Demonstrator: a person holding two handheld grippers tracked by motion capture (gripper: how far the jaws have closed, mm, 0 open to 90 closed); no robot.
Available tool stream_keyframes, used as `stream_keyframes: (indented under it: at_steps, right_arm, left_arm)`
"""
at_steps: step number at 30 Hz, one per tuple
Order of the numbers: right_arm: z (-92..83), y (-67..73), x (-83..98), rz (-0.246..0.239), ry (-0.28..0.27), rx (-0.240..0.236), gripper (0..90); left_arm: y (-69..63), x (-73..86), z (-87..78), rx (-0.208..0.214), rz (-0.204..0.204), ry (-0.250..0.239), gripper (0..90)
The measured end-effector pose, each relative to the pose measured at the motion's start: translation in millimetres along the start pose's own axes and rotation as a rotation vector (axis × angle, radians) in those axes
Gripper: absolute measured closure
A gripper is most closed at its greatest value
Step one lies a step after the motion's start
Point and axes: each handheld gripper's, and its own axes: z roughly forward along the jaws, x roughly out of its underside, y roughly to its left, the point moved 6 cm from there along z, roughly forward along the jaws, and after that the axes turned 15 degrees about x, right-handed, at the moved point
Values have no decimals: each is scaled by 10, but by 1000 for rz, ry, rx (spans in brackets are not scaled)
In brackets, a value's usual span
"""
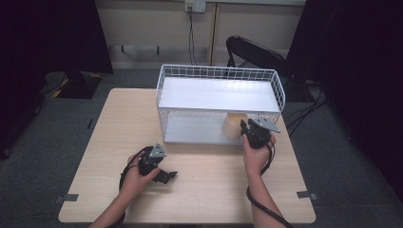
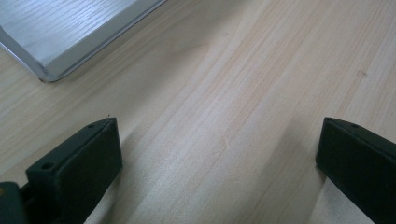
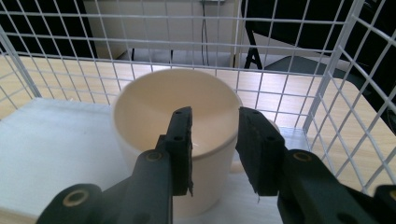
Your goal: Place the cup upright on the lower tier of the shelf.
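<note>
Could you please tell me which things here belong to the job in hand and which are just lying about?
In the job:
- cup, on the rack's lower shelf
- wire rack
- right tongs, open astride the cup's rim

Lying about:
- left tongs, open over bare table
- black chair behind

You have one cream cup [image 3: 175, 135] in front of you, standing on the lower level of one white wire rack [image 1: 221, 73]. This rack has two shelves, one upper and one lower. There is one wooden table [image 1: 199, 190] under everything. You hold two grippers, the left gripper [image 1: 164, 176] at the lower left of the high view and the right gripper [image 1: 243, 126] near the centre. Behind the table, at the upper right, I count one dark chair [image 1: 256, 50], though it is dim there. On the floor lie two small tape marks [image 1: 306, 194], as far as I can see.
</note>
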Motion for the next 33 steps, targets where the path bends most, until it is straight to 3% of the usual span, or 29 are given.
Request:
stream_keyframes:
  at_steps: [20, 33]
  right_arm:
    - [-44, -61, -30, -1, 16, 6, 493]
    - [-96, -62, -9, -19, 76, -54, 314]
  left_arm:
    - [0, 0, 0, 0, 0, 0, 0]
    - [0, 0, 0, 0, 0, 0, 0]
